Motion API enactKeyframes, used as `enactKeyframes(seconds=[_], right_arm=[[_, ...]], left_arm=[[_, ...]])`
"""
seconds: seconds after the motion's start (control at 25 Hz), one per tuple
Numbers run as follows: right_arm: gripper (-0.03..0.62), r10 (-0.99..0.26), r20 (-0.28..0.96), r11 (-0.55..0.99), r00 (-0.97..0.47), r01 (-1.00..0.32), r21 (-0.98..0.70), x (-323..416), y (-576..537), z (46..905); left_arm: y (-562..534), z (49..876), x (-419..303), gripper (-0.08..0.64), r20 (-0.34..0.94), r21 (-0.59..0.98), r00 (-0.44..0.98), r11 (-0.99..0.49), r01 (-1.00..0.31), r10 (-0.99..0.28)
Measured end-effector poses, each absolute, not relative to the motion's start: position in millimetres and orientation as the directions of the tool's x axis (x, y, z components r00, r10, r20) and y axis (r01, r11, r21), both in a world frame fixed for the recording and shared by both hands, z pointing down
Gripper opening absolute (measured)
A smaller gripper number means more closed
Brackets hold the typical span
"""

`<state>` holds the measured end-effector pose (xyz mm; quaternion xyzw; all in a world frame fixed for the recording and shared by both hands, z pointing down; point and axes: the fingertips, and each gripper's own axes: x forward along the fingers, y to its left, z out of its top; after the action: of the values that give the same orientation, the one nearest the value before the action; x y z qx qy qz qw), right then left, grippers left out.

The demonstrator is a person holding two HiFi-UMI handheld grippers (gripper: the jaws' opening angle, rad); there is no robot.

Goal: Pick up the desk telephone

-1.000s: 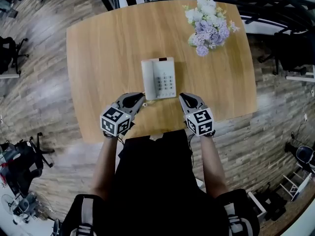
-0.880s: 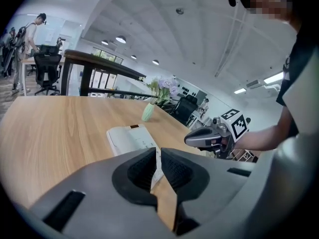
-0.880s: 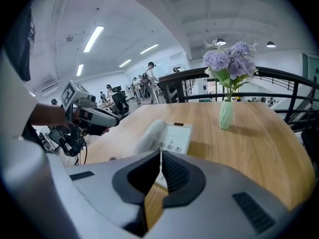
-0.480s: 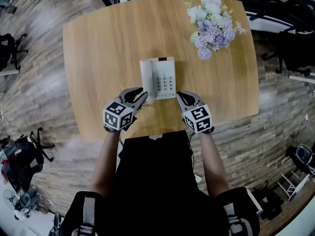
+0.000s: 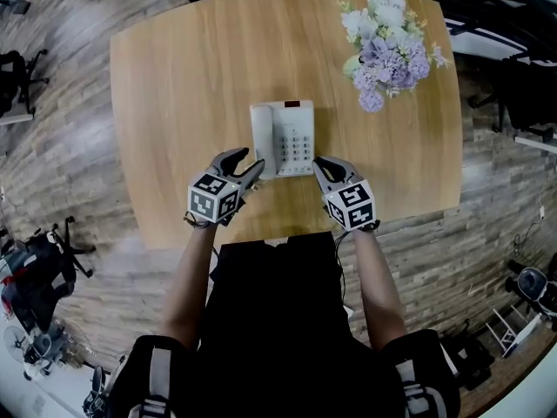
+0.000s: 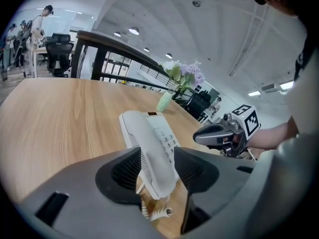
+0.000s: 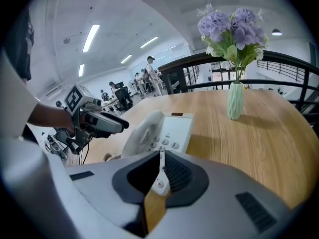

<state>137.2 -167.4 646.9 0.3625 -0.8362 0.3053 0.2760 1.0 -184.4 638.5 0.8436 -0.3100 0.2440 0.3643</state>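
Note:
A white desk telephone [image 5: 283, 138] lies on the round-cornered wooden table [image 5: 174, 85], its handset [image 6: 149, 148] on the left side of the cradle and its keypad [image 7: 167, 142] to the right. My left gripper [image 5: 247, 165] sits at the phone's near left corner. Its jaws have just been opening and stand open, with the handset's near end seen between them [image 6: 157, 166], pads not pressing. A coiled cord [image 6: 154, 210] hangs below. My right gripper [image 5: 318, 165] is shut and empty at the phone's near right corner, its tip [image 7: 160, 156] just short of the keypad.
A pale green vase of purple and white flowers [image 5: 387, 42] stands at the table's far right. The table's near edge [image 5: 261, 233] is just behind both grippers. Office chairs [image 5: 22, 85] stand on the wooden floor around it, and a dark railing [image 7: 279, 78] runs behind the table.
Both grippers have come down and forward to the phone's near corners. The left jaws were shut and now stand apart around the handset's end. The right jaws stay shut.

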Motion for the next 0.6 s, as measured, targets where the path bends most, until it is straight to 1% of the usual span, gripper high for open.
enactKeyframes(seconds=[0.12,0.4,0.48,0.6], right_arm=[[0.026,-0.435,0.673,0.553,-0.599,-0.767,-0.326,134,-172,651],[0.033,-0.436,0.670,0.528,-0.600,-0.774,-0.349,136,-184,663],[0.061,-0.428,0.673,0.528,-0.603,-0.771,-0.355,136,-184,667],[0.137,-0.416,0.679,0.528,-0.605,-0.769,-0.361,137,-185,673]], left_arm=[[-186,647,1,0.229,0.638,0.482,0.692,-0.525,-0.701,-0.338],[-196,658,2,0.301,0.628,0.513,0.694,-0.482,-0.710,-0.353],[-198,662,4,0.313,0.627,0.517,0.699,-0.486,-0.704,-0.345],[-198,668,7,0.336,0.626,0.522,0.705,-0.491,-0.697,-0.334]])
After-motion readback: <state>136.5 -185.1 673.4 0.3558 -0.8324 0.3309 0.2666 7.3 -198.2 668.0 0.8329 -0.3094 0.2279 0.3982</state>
